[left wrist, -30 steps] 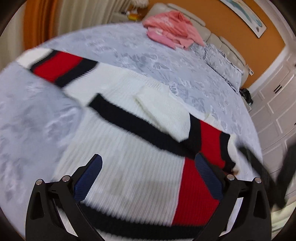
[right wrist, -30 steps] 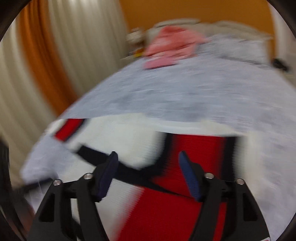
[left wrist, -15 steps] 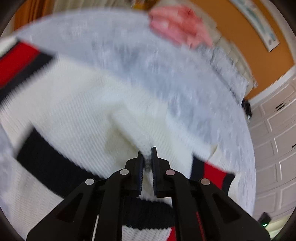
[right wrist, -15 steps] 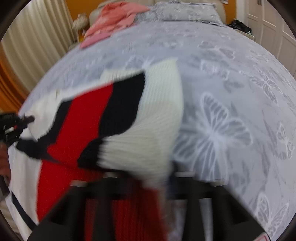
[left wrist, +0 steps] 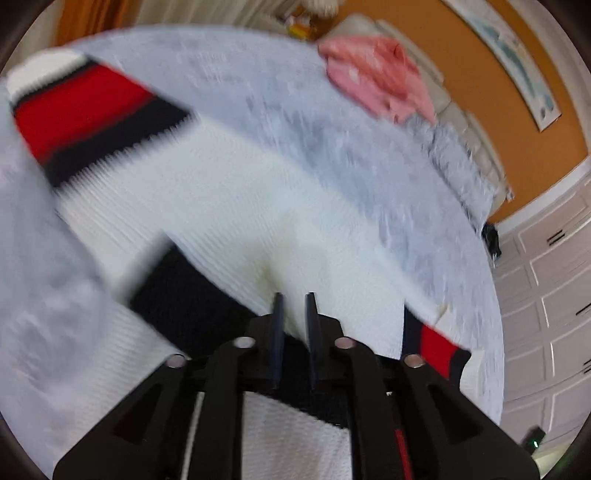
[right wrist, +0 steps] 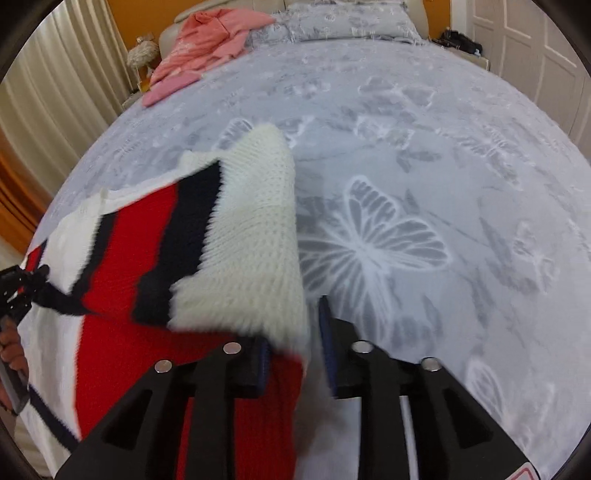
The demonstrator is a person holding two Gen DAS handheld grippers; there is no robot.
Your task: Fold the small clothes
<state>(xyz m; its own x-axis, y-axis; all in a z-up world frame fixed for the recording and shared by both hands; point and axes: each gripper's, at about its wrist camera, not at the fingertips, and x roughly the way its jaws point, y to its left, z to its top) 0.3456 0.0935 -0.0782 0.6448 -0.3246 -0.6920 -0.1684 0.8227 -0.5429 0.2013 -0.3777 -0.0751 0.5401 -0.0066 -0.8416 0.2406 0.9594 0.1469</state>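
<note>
A white knit sweater (left wrist: pixel 229 199) with red and navy stripes lies spread on the grey bed. My left gripper (left wrist: pixel 293 306) is shut on a fold of the sweater's white fabric near its middle. One striped sleeve (left wrist: pixel 85 114) stretches to the far left. In the right wrist view the other sleeve (right wrist: pixel 236 236) is lifted, its white cuff draped over my right gripper (right wrist: pixel 295 332), whose jaws are close on the fabric. The left gripper shows at that view's left edge (right wrist: pixel 18 291).
The grey butterfly-print bedspread (right wrist: pixel 406 221) stretches right and ahead. A pink garment (right wrist: pixel 210 44) lies near the headboard, also in the left wrist view (left wrist: pixel 376 74). Pillows (right wrist: pixel 351 18) sit at the head. White wardrobe doors (left wrist: pixel 554 277) stand to the right.
Both grippers went from open to shut on the sweater. The left one pinched the white middle; the right one took the sleeve cuff and lifted it off the bedspread.
</note>
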